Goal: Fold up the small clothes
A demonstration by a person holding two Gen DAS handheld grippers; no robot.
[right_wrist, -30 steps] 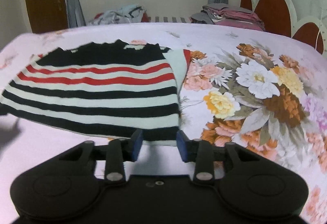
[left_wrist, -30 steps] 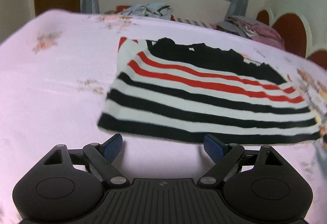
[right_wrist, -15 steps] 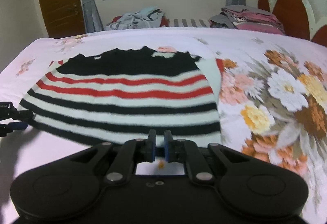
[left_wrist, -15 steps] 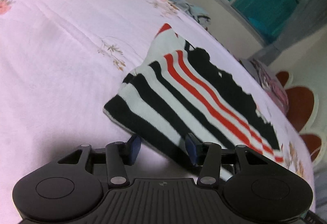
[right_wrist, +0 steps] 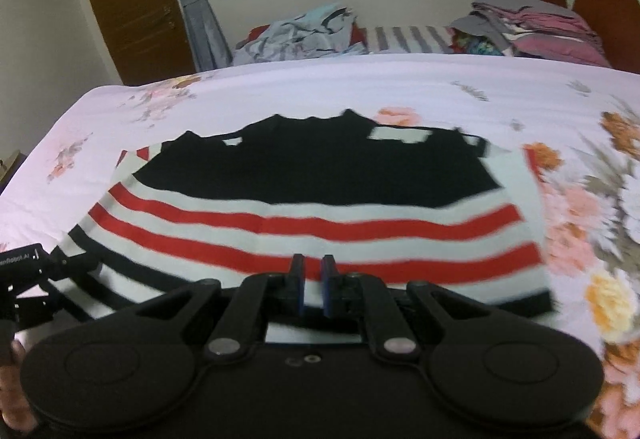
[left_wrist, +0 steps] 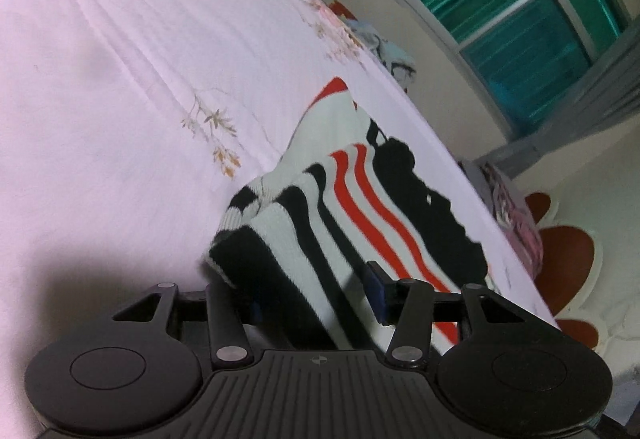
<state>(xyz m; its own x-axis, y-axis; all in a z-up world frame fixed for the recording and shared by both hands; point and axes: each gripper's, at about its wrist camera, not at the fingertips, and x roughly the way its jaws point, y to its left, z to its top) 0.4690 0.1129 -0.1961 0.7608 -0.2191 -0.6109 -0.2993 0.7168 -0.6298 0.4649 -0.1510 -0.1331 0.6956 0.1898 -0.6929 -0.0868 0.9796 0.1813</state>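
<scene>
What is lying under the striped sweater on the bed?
Under the striped sweater only the floral bedsheet shows around its edges. Anything directly beneath it is covered by the knit.

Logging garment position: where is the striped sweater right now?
The striped sweater lies mid-bed on the floral bedsheet, its near hem at the right gripper and its corner between the left gripper fingers.

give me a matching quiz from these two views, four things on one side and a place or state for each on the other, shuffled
Things:
1. striped sweater
2. left tool
3. right tool
4. folded pile

Places or states:
a. by the headboard, beyond the bed
b. fingers nearly together at the hem
c. fingers apart, a raised corner between them
d. spread on the floral sheet

Pairs: 1-d, 2-c, 3-b, 4-a
</scene>
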